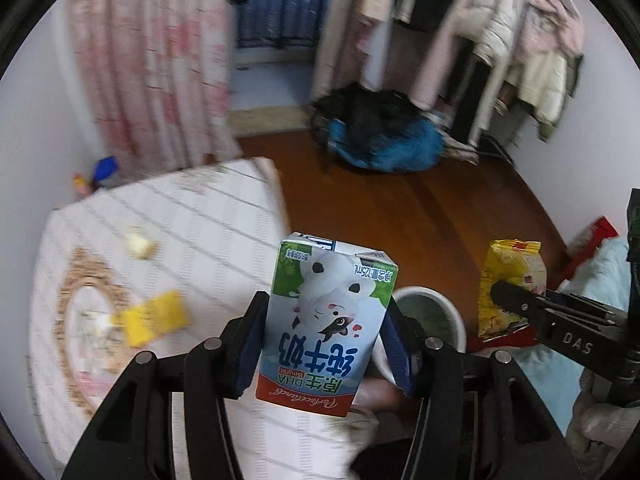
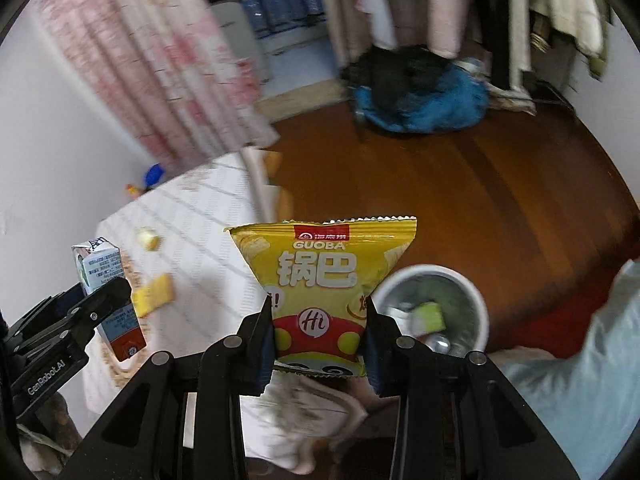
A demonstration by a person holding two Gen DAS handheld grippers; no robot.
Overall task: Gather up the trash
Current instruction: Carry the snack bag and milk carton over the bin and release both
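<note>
My left gripper (image 1: pixel 324 340) is shut on a small milk carton (image 1: pixel 324 320), held upside down above the table's right edge. In the right wrist view the same milk carton (image 2: pixel 106 292) shows at the left in the left gripper (image 2: pixel 96 304). My right gripper (image 2: pixel 320 344) is shut on a yellow snack bag (image 2: pixel 324 280); that snack bag (image 1: pixel 510 288) also appears at the right of the left wrist view. A white trash bin (image 2: pixel 476 300) stands on the floor just right of the bag, with wrappers inside. The trash bin (image 1: pixel 448 312) sits partly behind the carton.
A table with a white checked cloth (image 1: pixel 200 240) carries a yellow wrapper (image 1: pixel 156 316) and a small pale scrap (image 1: pixel 140 244). Beyond lie a wooden floor (image 2: pixel 500 200), a blue and black heap (image 2: pixel 420 96), hanging clothes and a pink curtain (image 1: pixel 152 60). A light-blue sleeve (image 2: pixel 580 380) is at right.
</note>
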